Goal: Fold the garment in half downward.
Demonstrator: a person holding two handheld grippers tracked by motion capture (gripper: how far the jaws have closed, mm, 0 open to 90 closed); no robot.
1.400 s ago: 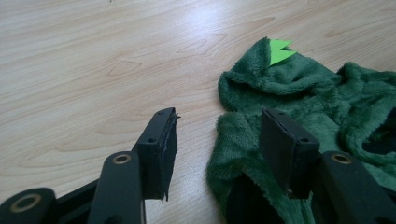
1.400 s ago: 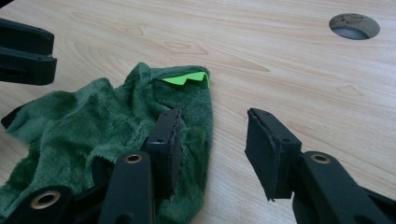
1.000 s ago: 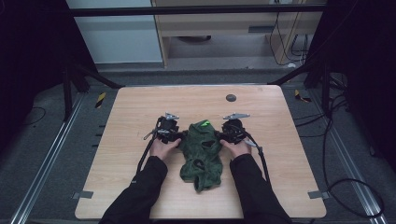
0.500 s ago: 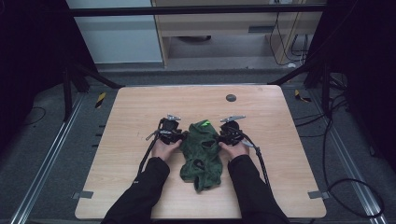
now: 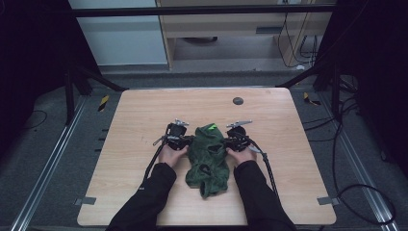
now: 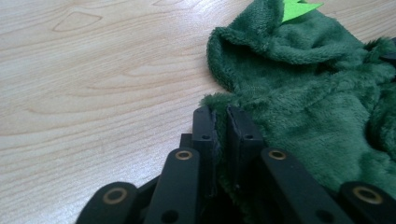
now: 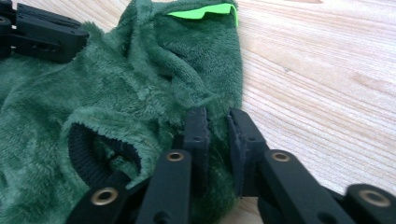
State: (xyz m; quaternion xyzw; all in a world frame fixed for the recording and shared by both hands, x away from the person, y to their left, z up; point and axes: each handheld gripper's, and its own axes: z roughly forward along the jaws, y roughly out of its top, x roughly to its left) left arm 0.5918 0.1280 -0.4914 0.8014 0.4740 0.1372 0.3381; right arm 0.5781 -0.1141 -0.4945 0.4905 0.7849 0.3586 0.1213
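Note:
A dark green fleece garment [image 5: 207,156] with a bright green tag [image 5: 210,127] lies crumpled on the middle of the wooden table [image 5: 134,125]. My left gripper [image 5: 190,141] is at its left edge. In the left gripper view the jaws [image 6: 220,112] have just been closing and pinch a fold of the fleece [image 6: 317,107]. My right gripper [image 5: 223,141] is at the right edge. Its jaws [image 7: 217,116] have also just been closing and clamp the fabric [image 7: 93,93] beside a black ribbed cuff [image 7: 88,163]. The left gripper [image 7: 42,30] shows across the garment.
A small dark round disc [image 5: 237,101] sits near the table's far edge. Black frame legs [image 5: 91,77] stand at the far corners. Cables [image 5: 356,144] run over the floor at the right. Bare wood lies to either side of the garment.
Both grippers have edged slightly inward against the garment's sides, and their jaws have closed onto the fabric. The garment itself lies where it was.

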